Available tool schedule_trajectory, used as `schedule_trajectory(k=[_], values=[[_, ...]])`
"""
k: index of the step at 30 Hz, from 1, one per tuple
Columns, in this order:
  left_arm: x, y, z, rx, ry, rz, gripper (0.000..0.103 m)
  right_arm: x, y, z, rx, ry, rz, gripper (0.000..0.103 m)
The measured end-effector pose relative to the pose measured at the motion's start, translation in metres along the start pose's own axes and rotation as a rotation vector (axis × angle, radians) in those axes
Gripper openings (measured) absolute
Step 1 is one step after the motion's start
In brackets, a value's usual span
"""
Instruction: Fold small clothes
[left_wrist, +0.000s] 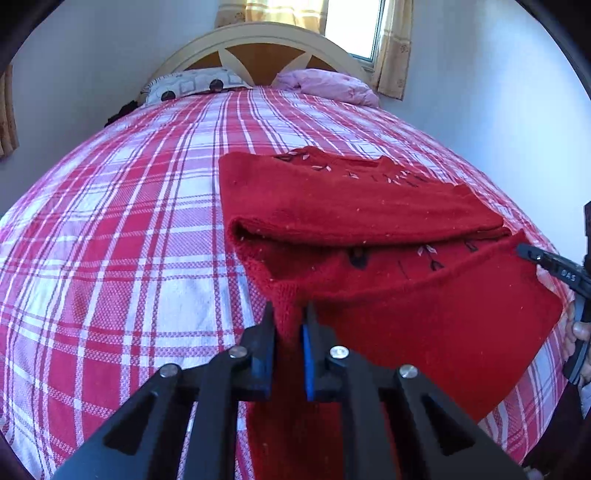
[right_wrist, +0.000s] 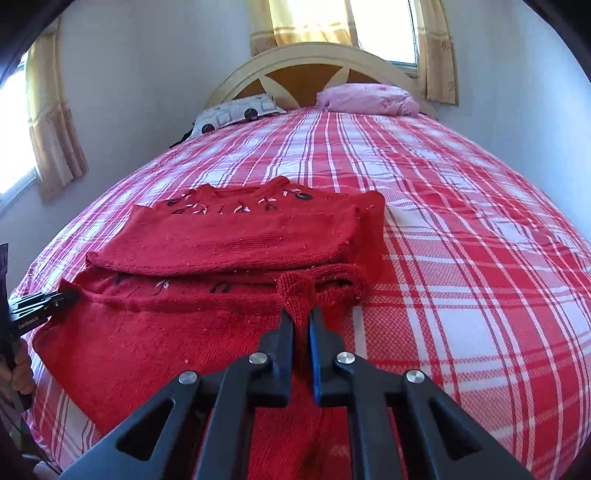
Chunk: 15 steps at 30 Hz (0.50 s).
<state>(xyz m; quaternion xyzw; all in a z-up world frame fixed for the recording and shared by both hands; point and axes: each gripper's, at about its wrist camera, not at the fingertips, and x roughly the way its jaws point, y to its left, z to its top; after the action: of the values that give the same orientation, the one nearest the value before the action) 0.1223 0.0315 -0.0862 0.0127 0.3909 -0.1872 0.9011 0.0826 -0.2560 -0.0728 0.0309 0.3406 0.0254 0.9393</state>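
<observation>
A: Entry. Red knitted sweater (left_wrist: 369, 206) lies on the bed (left_wrist: 129, 229), on the red-and-white plaid cover, toward the near end. Far half lies flat, embroidered neckline away from the cameras; a folded layer with a rolled edge sits across the middle; near part is lifted off the cover.

B: Left gripper (left_wrist: 290, 317)?

A: Fingers drawn together, clamped on the near left corner of the knit. Fabric is bunched between the blue pads and hangs down below them. The right wrist view shows the same gripper at the sweater's left edge.

B: Right gripper (right_wrist: 302, 319)?

A: Also closed on the sweater, at the near right corner. A ribbed fold of knit stands up between the fingertips. From the left wrist view its fingertip meets the right edge of the garment, person's hand (left_wrist: 580, 332) behind it.

B: Surroundings?

A: Patterned pillow (right_wrist: 236, 114) and pink pillow (right_wrist: 369, 96) at the curved headboard (right_wrist: 314, 59). Yellow curtains (right_wrist: 439, 51) by the window, sunlit.
</observation>
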Motion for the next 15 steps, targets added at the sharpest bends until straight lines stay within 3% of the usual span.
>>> schedule_trajectory(k=[5, 10, 15], values=[[-0.004, -0.004, 0.001, 0.014, -0.015, 0.051, 0.014, -0.007, 0.001, -0.001, 0.009, -0.020, -0.006, 0.007], [-0.007, -0.011, 0.002, 0.049, 0.001, 0.149, 0.014, -0.009, -0.004, -0.001, 0.054, -0.023, 0.002, 0.007], [-0.013, -0.010, 0.004, 0.029, 0.008, 0.190, 0.013, -0.020, 0.001, -0.001, 0.045, -0.050, 0.000, 0.007]])
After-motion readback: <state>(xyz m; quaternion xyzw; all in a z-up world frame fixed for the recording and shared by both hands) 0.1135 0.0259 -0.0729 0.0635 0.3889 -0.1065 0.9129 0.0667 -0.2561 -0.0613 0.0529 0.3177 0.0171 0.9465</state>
